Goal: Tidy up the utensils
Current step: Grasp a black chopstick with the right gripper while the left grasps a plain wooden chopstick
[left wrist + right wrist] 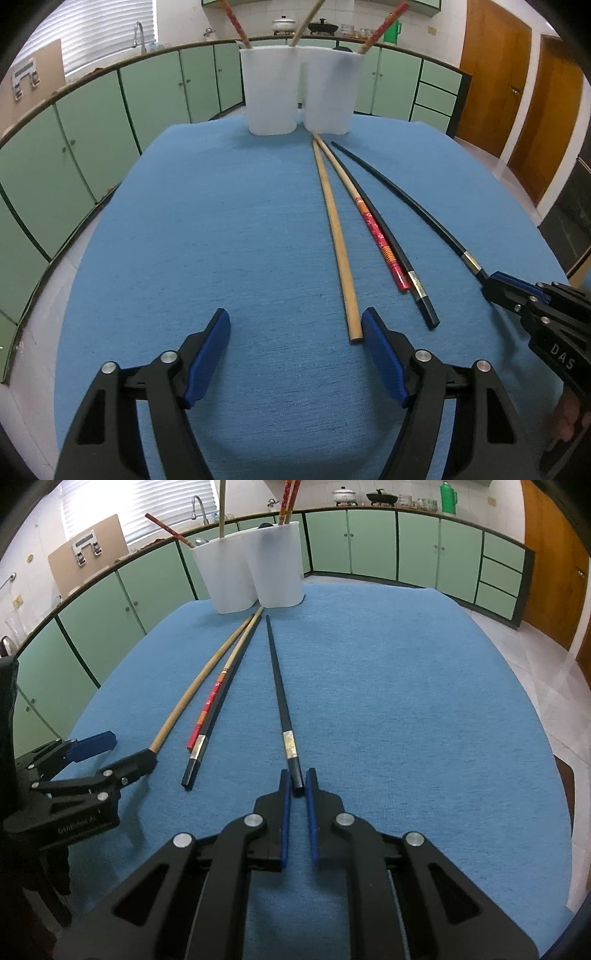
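- Right wrist view: my right tongs (298,782) sit almost closed around the butt end of a black chopstick (277,681). A thin gap shows on each side of the stick, so I judge the pads are not yet pressing on it.
- That chopstick lies flat on the desk (424,701), its tip pointing toward the far edge, where two white cups (255,568) stand touching each other.
- Left wrist view: my left tongs (295,328) hang wide open and empty, the right pad just beside the butt of the plain wooden chopstick (337,236).
- Between the wooden stick and the black one I am on lie a red patterned chopstick (380,240) and a second black chopstick (397,251), close together, side by side.
- To do this step well, I would close squarely on the butt, behind the metal band (289,744), then lift the end before swinging the tip toward a cup.
- The stick is thin, hard and glossy, so I expect it could pivot or slip between the pads if gripped off-centre.
- The blue cloth on the desk looks woven and slightly rough, which should keep the other sticks from rolling.
- The cups look smooth, matt plastic and already hold upright chopsticks, so the tip needs a clear gap on entry.
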`<state>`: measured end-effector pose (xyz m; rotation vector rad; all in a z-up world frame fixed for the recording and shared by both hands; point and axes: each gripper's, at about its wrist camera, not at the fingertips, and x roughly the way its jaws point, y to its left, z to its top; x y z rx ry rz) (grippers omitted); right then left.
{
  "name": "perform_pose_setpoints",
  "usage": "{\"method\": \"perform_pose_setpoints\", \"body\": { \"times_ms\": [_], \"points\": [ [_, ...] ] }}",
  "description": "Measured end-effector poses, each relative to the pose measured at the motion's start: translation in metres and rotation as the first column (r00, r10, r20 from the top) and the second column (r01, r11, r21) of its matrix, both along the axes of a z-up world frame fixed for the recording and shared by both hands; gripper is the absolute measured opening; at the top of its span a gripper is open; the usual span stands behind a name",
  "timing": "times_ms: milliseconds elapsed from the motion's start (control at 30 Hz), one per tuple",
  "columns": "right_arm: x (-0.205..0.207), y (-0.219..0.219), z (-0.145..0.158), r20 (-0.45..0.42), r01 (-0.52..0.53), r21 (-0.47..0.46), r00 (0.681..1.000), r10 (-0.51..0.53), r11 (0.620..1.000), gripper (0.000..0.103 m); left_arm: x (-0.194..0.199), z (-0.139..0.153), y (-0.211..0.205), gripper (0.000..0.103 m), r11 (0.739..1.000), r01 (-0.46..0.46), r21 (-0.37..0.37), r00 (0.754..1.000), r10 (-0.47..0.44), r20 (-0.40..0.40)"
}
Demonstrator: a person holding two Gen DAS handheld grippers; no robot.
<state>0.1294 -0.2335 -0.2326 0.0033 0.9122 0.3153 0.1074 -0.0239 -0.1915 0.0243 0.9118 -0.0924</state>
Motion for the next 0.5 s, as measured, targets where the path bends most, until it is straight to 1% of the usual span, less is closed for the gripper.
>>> {"method": "perform_pose_setpoints", "body": {
  "times_ms": [67, 133, 167, 200, 233, 267, 300, 333, 400, 500],
  "points": [
    [0.000, 0.000, 0.000, 0.000, -0.005, 0.003, 1.000, 0.005, 1.000, 0.012, 0.000, 0.000, -0.003, 0.072, 1.000, -0.006, 0.004, 1.000, 0.006, 0.004],
    [0.000, -0.001, 0.000, -0.002, -0.014, 0.013, 1.000, 0.014, 1.000, 0.015, -0.003, 0.001, -0.007, 0.066, 1.000, 0.000, -0.009, 1.000, 0.000, 0.009],
    [0.000, -0.001, 0.000, -0.003, -0.019, 0.018, 1.000, 0.019, 1.000, 0.018, -0.003, 0.001, -0.010, 0.060, 1.000, 0.010, -0.010, 1.000, -0.010, 0.012],
    [0.000, -0.001, 0.000, -0.002, -0.020, 0.017, 1.000, 0.020, 1.000, 0.018, -0.004, 0.001, -0.012, 0.052, 1.000, 0.025, -0.009, 1.000, -0.025, 0.016],
    [0.000, 0.000, 0.000, -0.001, -0.023, 0.015, 1.000, 0.023, 1.000, 0.018, -0.004, 0.001, -0.014, 0.048, 0.999, 0.032, -0.010, 0.999, -0.032, 0.019],
    [0.000, 0.001, 0.000, 0.000, -0.024, 0.013, 1.000, 0.024, 1.000, 0.018, -0.004, 0.001, -0.015, 0.037, 0.999, 0.039, -0.016, 0.999, -0.039, 0.021],
    [0.000, 0.001, 0.000, 0.000, -0.024, 0.013, 1.000, 0.024, 1.000, 0.017, -0.004, 0.002, -0.015, 0.030, 0.999, 0.041, -0.022, 0.999, -0.041, 0.022],
    [0.000, 0.001, 0.000, -0.001, -0.021, 0.015, 1.000, 0.021, 1.000, 0.017, -0.004, 0.002, -0.015, 0.025, 0.999, 0.043, -0.028, 0.999, -0.042, 0.023],
    [0.001, -0.002, -0.001, -0.007, -0.007, 0.028, 1.000, 0.007, 1.000, 0.008, -0.005, 0.002, -0.014, 0.007, 0.998, 0.044, -0.038, 0.999, -0.043, 0.025],
    [0.003, -0.007, -0.001, -0.017, 0.000, 0.066, 1.000, 0.002, 0.998, 0.007, -0.006, 0.003, -0.014, 0.007, 0.998, 0.045, -0.042, 0.999, -0.044, 0.025]
  ]
}}
